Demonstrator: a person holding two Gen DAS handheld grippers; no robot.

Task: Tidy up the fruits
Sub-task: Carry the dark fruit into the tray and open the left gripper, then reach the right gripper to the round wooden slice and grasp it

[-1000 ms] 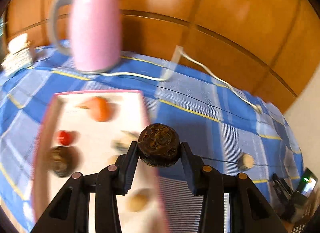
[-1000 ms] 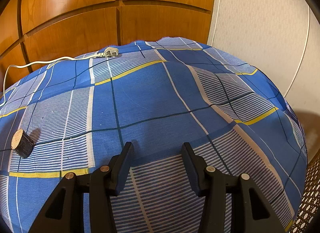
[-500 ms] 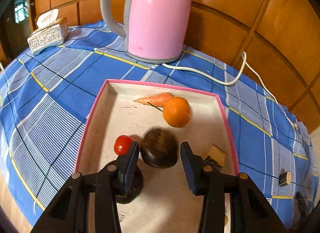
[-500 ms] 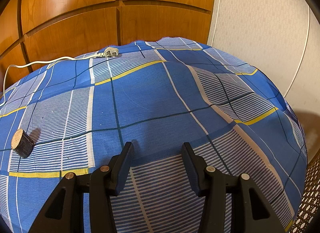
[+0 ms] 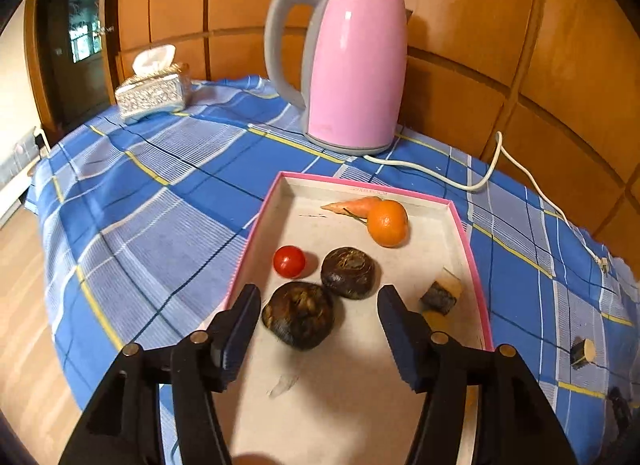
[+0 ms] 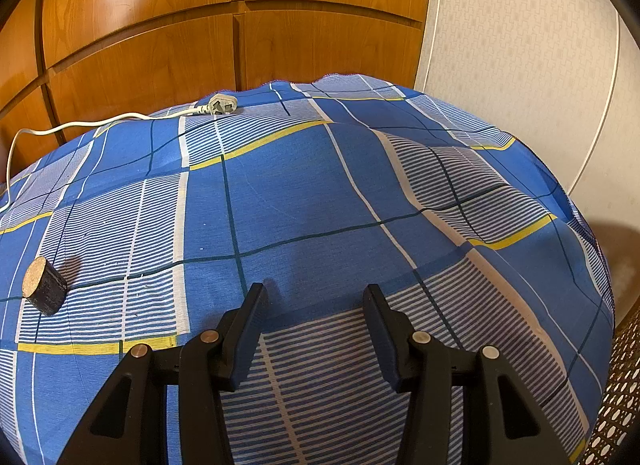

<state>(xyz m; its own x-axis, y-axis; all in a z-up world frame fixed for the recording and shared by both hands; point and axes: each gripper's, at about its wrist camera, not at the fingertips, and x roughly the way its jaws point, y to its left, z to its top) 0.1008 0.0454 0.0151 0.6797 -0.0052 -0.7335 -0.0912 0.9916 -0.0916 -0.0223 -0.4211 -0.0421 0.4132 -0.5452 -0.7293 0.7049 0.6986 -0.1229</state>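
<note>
A pink-rimmed tray (image 5: pixel 472 253) with a pale floor lies on a table under a blue plaid cloth (image 5: pixel 168 201), its long axis running from 6 o'clock toward 12 o'clock in the left wrist view. The left gripper (image 5: pixel 318 305) hangs over the tray's near end with its fingers spread wide, holding nothing. Between the fingertips, toward the left one, sits a dark, rough, round fruit (image 5: pixel 298 319); a second dark fruit (image 5: pixel 349 273) lies just beyond it at 1 o'clock, close enough that contact cannot be judged. A small red tomato (image 5: pixel 289 261) rests at 11 o'clock, and an orange (image 5: pixel 387 223) farther back touches a carrot (image 5: pixel 352 205) whose tip points toward 9 o'clock. A cut stub (image 5: pixel 442 293) sits by the right wall. Behind the tray stand a pink kettle (image 5: pixel 352 69) and a silver tissue box (image 5: pixel 154 95), against wooden wall panels. The right gripper (image 6: pixel 316 293) hovers over bare cloth, fingers apart and empty; a dark cut piece (image 6: pixel 44 285) lies at 9 o'clock, and a white plug (image 6: pixel 222 105) at 11 o'clock.
</note>
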